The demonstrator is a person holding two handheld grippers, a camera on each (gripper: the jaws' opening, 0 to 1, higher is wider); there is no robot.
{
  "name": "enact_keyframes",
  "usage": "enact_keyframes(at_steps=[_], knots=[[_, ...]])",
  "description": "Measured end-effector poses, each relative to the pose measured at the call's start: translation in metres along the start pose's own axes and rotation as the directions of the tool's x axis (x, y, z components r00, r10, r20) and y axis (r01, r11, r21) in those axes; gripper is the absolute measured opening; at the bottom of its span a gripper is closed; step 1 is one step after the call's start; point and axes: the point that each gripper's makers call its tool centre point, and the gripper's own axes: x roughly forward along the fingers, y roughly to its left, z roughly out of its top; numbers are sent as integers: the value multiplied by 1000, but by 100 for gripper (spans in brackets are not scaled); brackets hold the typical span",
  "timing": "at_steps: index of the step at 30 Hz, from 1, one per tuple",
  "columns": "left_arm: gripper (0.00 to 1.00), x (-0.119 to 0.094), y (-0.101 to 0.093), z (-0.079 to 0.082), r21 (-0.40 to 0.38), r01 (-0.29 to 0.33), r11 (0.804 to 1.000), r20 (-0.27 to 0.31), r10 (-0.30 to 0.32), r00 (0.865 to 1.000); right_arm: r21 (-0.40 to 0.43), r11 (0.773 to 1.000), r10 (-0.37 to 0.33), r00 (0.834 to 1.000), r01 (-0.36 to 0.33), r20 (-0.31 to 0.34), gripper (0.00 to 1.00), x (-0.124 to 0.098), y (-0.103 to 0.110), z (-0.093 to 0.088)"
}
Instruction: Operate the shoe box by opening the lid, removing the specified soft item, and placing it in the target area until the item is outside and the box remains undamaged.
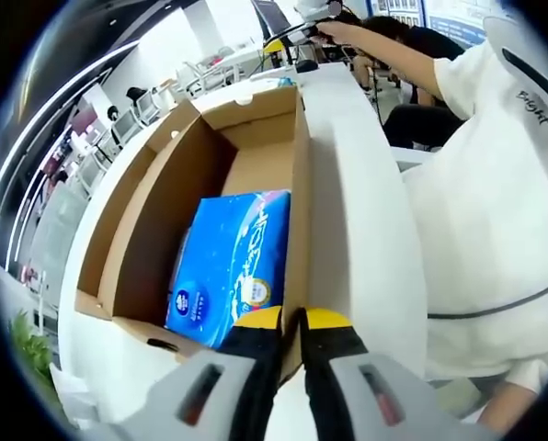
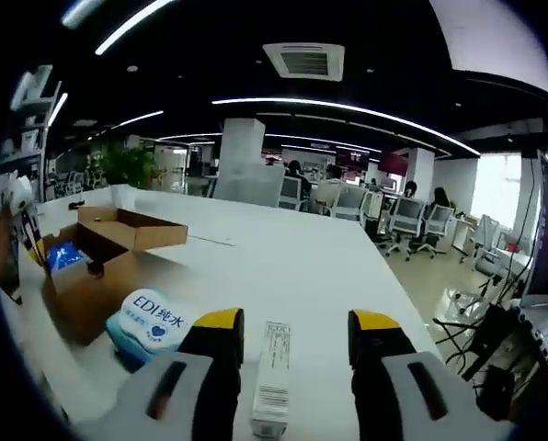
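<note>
In the left gripper view, the left gripper (image 1: pixel 290 323) is clamped on the near wall of the one box (image 1: pixel 145 230), its jaws pinching the cardboard edge between them. Just beyond the jaws, one blue pack (image 1: pixel 230 262) lies inside the box, at the near end of its floor. The box flaps stand open. Beside the box runs the white bench (image 1: pixel 357 211), and past that a person in a white shirt (image 1: pixel 495 202) leans in.

In the right gripper view, the right gripper (image 2: pixel 296 338) is spread wide and grips nothing. One slim white carton (image 2: pixel 274 377) lies on the bench between its jaws. Just left of that sits one round wipes pack (image 2: pixel 150 322), with the box behind it, flaps open, the blue pack showing inside. Far beyond the box are several office chairs (image 2: pixel 398 220)
</note>
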Motion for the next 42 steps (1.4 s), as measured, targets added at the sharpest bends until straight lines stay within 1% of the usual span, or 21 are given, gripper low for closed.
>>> enact_keyframes(at_steps=[1,3,6,8,10,12,14,15,19,22,23,25,26,29,30,32,34,36,39,41,42], knots=[[7,0,0,0,1,-1,1000,1,1,1000,11,1000,10,1000,-10,14,46,-1,1,0],[7,0,0,0,4,-3,1000,3,3,1000,-26,1000,8,997,-6,79,46,-7,3,7],[7,-1,0,0,1,-5,1000,17,5,1000,-48,998,-41,996,46,84,46,-13,1,3],[7,-1,0,0,3,-6,1000,20,6,1000,-52,997,-49,995,53,84,46,-15,2,1],[7,-1,0,0,3,-7,1000,16,7,1000,-56,997,-39,994,45,100,45,-17,6,0],[7,0,0,0,5,-7,1000,15,6,1000,-57,998,-32,995,38,97,46,-18,10,-4],[7,0,0,0,5,-5,1000,16,5,1000,-78,995,-56,994,64,99,46,-19,5,-8],[7,0,0,1,4,-4,1000,16,3,1000,-88,993,-65,993,73,98,46,-20,6,-11],[7,0,1,1,4,-4,1000,19,4,1000,-69,995,-62,993,70,102,45,-22,12,-20],[7,0,1,1,4,-5,1000,18,5,1000,-61,996,-59,994,65,95,44,-23,13,-27],[7,0,1,1,3,-5,1000,17,5,1000,-60,996,-61,994,66,92,44,-23,9,-30],[7,0,1,1,0,-3,1000,14,3,1000,-78,995,-62,994,69,88,43,-24,6,-32],[7,0,1,1,2,-3,1000,12,3,1000,-74,994,-71,994,77,80,42,-25,4,-32],[7,0,1,1,-2,-2,1000,8,2,1000,-47,996,-68,990,74,120,42,-30,3,-26],[7,0,1,1,-1,-3,1000,10,3,1000,-36,997,-66,990,71,123,42,-31,3,-26],[7,0,1,1,-3,-5,1000,10,5,1000,-36,997,-63,991,68,121,42,-31,4,-28],[7,0,0,1,-1,-5,1000,11,5,1000,-45,996,-71,992,76,109,42,-29,5,-34],[7,0,0,1,-3,-4,1000,12,4,1000,-53,996,-65,993,70,95,42,-26,5,-39],[7,0,0,1,-1,-4,1000,10,4,1000,-39,996,-80,994,83,78,41,-23,2,-46],[7,0,0,1,-2,-5,1000,8,5,1000,-29,996,-79,993,82,84,39,-24,1,-46],[7,0,1,1,-2,-5,1000,8,5,1000,-15,997,-76,992,78,103,37,-26,1,-43]])
